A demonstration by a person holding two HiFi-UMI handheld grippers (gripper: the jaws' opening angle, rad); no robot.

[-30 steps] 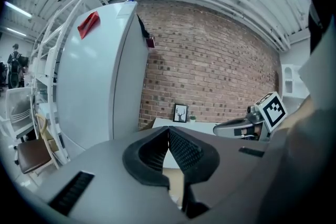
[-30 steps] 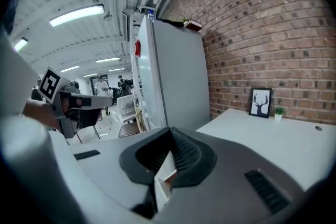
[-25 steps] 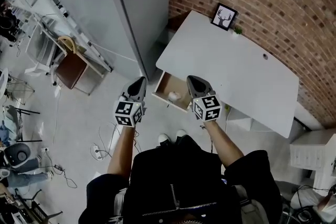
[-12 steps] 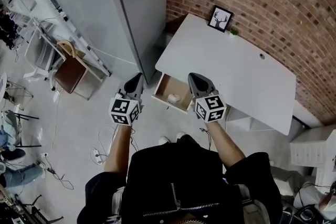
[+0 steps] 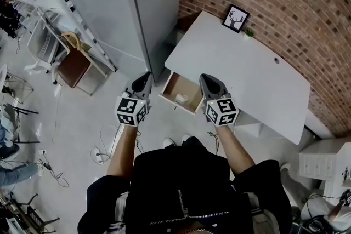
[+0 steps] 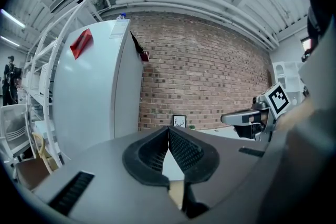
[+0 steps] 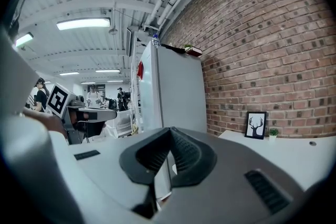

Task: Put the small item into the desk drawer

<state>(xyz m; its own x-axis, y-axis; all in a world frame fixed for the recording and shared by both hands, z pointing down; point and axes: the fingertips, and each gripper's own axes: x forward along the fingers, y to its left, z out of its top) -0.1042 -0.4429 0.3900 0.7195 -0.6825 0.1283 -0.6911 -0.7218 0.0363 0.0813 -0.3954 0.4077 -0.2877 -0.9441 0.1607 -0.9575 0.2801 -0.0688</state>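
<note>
below the front edge of the white counter (image 5: pixel 241 71), the drawer (image 5: pixel 174 86) was seen pulled out. the small item (image 5: pixel 180 98), a pale rounded thing, was found lying inside it, near the drawer's front. the left tool (image 5: pixel 146 77) was held just left of the drawer, and the right tool (image 5: pixel 204 79) just right of it, by the counter's edge as seen from above. both were closed, with the pads met at the tips and nothing caught between them.

the placing was judged done, so only the shutting of the drawer was thought to be left. several faults could be foreseen from this position. if the drawer front were pushed at one corner by a single tool, the drawer could be skewed and jammed. if it were shoved hard, the item could be rolled or bounced about inside, or the drawer could be sent back out again. a closed tip could be slipped off the narrow front and knocked against the counter. were the drawer left out, it could be walked into, since the person's feet (image 5: pixel 171 143) were seen just below it.
</note>
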